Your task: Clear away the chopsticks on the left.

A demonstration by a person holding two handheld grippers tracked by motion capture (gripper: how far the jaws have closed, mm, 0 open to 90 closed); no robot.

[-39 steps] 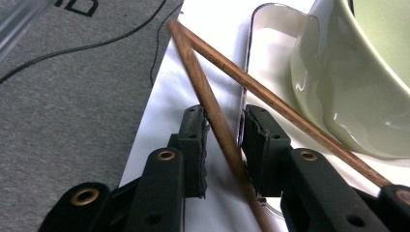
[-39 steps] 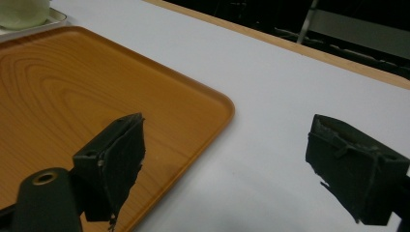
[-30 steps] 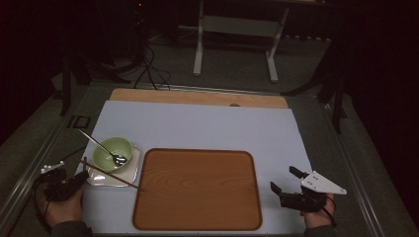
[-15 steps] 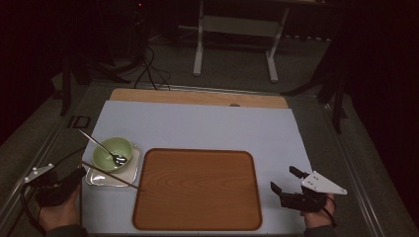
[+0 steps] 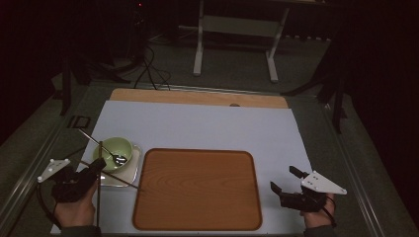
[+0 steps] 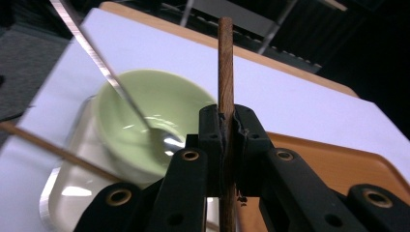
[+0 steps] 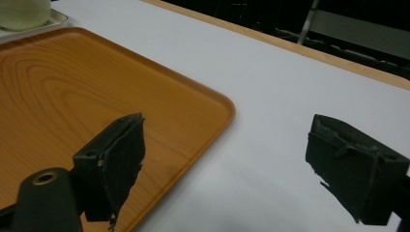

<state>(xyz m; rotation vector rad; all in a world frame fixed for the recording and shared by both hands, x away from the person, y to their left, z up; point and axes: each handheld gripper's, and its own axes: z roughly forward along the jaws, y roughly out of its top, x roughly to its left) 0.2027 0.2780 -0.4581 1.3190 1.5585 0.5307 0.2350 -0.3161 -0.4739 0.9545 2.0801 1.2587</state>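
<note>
Pinching 1 wooden chopstick [image 6: 225, 72], left gripper [image 6: 226, 126] jaws pressed on it beside green bowl [image 6: 145, 116]; right gripper [image 7: 232, 166] jaws spread.

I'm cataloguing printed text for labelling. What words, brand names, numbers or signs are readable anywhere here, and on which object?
None: no readable text shows in any view.
Pale green ceramic bowl: plain, no marking.
Orange-brown wooden tray: wood grain, no print.
Thin brown wooden stick clamped in the left gripper: unmarked.
White table cover: blank.
Small dark rectangle at the table's left edge: too small and dark to read.
</note>
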